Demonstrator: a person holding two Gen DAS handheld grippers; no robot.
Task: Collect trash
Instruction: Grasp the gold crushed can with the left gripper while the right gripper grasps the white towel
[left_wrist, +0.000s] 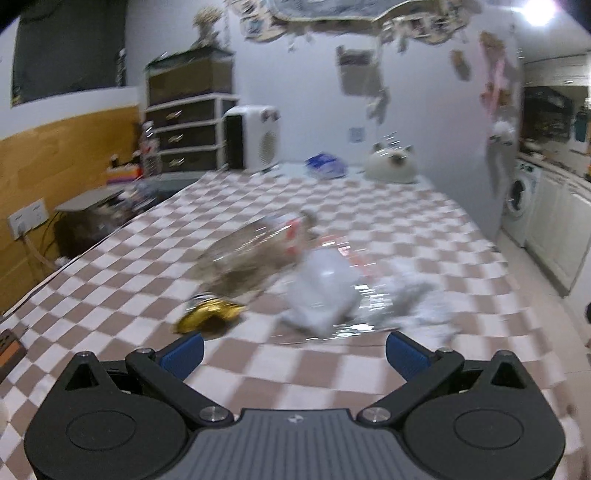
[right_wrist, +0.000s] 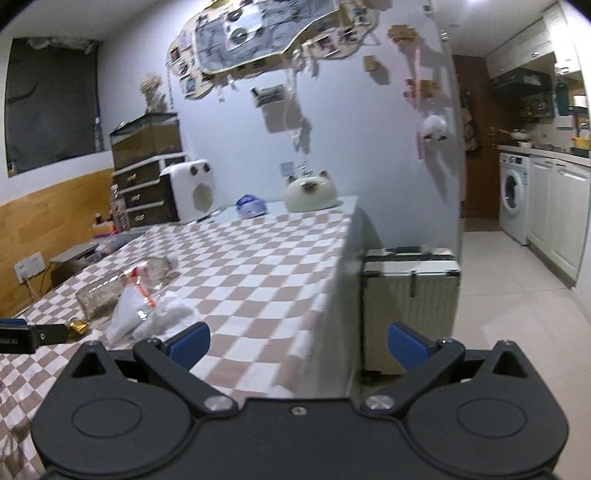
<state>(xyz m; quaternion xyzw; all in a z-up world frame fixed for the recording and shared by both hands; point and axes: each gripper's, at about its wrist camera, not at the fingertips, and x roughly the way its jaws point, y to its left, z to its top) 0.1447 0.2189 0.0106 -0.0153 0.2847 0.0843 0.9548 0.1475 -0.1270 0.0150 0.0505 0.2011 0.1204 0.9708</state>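
Both the left gripper (left_wrist: 293, 349) and right gripper (right_wrist: 299, 341) gape wide, empty, near the trash pile (left_wrist: 321, 291) (bottle, wrappers) on the checked tablecloth (left_wrist: 388, 229).

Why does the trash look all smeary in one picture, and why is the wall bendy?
Left wrist view: motion blur smears the plastic bottle, gold wrapper and white bag; a ceiling lamp glares top right. Right wrist view: sharper, but the fisheye lens bows the wall corner and darkens the picture's corners.
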